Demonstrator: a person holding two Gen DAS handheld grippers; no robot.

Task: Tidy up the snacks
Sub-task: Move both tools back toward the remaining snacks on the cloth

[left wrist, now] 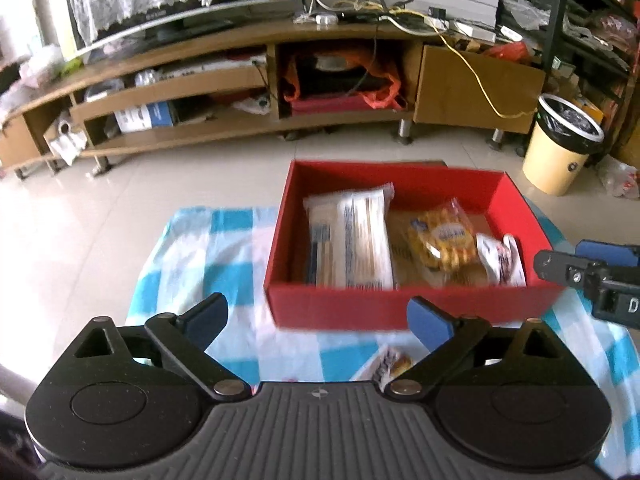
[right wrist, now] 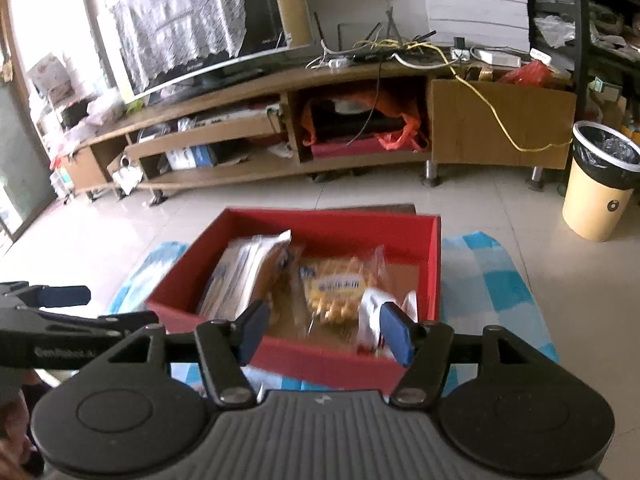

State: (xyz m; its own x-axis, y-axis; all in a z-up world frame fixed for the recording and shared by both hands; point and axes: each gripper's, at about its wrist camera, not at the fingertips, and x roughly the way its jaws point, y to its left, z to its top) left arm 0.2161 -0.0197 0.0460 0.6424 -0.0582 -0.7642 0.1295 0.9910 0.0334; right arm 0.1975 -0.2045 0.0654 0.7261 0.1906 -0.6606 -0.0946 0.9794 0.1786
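Observation:
A red cardboard box (left wrist: 400, 308) stands on a blue-and-white checked cloth (left wrist: 224, 248). In it lie a long white and brown packet (left wrist: 352, 240), a yellow biscuit packet (left wrist: 440, 240) and a small white packet (left wrist: 500, 258). One more packet (left wrist: 390, 364) lies on the cloth outside the near wall. My left gripper (left wrist: 318, 314) hovers wide open before that wall, with nothing between its pads. My right gripper (right wrist: 325, 330) is open above the near edge of the box (right wrist: 320, 356) and holds nothing. The small white packet (right wrist: 374, 312) lies just beyond its right finger.
A long wooden TV stand (left wrist: 256, 80) with cluttered shelves runs across the back, with a screen under a lace cover on top. A cream bin with a black liner (left wrist: 560, 148) stands on the tiled floor at right, near dark shelving.

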